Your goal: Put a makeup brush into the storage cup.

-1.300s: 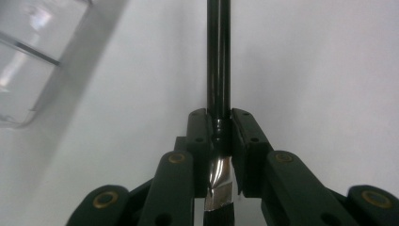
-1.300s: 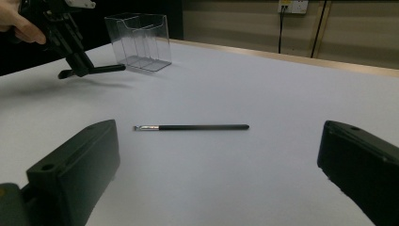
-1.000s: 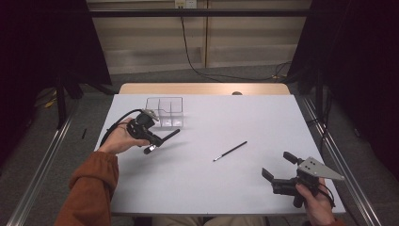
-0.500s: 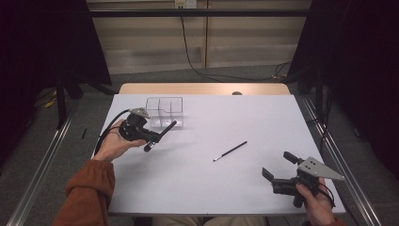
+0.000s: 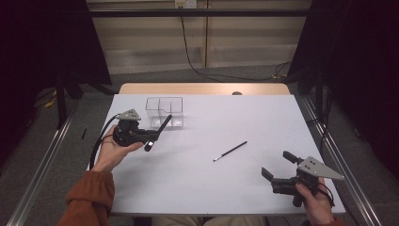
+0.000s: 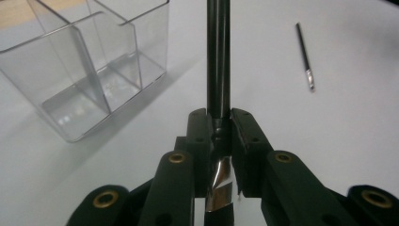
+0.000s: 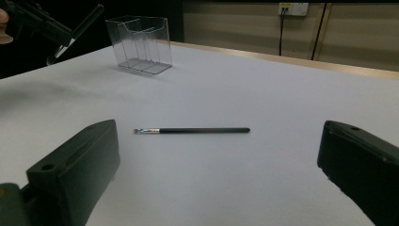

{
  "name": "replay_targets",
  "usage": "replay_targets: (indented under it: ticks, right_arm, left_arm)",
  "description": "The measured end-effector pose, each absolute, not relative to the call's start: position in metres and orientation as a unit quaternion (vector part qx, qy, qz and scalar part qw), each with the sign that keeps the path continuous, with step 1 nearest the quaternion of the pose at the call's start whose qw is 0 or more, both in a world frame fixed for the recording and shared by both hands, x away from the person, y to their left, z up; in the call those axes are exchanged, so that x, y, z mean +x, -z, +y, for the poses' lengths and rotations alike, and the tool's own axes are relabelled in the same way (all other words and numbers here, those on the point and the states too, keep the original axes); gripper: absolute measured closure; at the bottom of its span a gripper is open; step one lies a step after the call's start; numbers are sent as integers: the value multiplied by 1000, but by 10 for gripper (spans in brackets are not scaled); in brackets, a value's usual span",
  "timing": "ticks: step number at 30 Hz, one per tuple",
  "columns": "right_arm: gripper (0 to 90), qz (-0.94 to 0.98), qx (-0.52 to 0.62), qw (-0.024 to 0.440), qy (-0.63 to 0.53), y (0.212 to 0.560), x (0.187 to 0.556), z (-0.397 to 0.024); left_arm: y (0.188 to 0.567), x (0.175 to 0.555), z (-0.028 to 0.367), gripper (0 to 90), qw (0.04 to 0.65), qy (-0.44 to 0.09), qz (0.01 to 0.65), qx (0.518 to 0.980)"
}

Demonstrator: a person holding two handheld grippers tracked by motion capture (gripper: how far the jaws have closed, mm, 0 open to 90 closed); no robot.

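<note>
Two makeup brushes concern us here: our left gripper (image 5: 151,137) is clamped on a thick black-handled brush (image 6: 218,56) near its metal ferrule, held above the table beside the clear acrylic organizer (image 5: 164,111), while a thin brush (image 5: 229,151) lies mid-table. Our right gripper (image 7: 216,174) rests with jaws wide apart, the thin brush just ahead. Gripped so low, the long handle could pivot, strike the organizer's rim and tip it.
</note>
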State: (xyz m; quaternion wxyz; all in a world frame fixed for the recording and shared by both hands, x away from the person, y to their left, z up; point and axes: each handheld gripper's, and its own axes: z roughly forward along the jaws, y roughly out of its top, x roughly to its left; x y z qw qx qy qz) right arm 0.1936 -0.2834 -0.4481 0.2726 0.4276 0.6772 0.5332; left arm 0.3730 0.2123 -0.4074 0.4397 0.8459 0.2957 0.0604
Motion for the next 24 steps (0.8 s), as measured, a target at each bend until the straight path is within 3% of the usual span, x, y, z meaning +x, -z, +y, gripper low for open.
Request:
replay_targets:
  ticks: [11, 24]
  right_arm:
    - [0, 675, 428, 275, -534, 447, 192, -284]
    - [0, 676, 426, 271, -537, 447, 192, -285]
  left_arm:
    - [402, 356, 217, 787, 497, -77, 303, 809]
    - [405, 330, 213, 788, 507, -72, 286, 810]
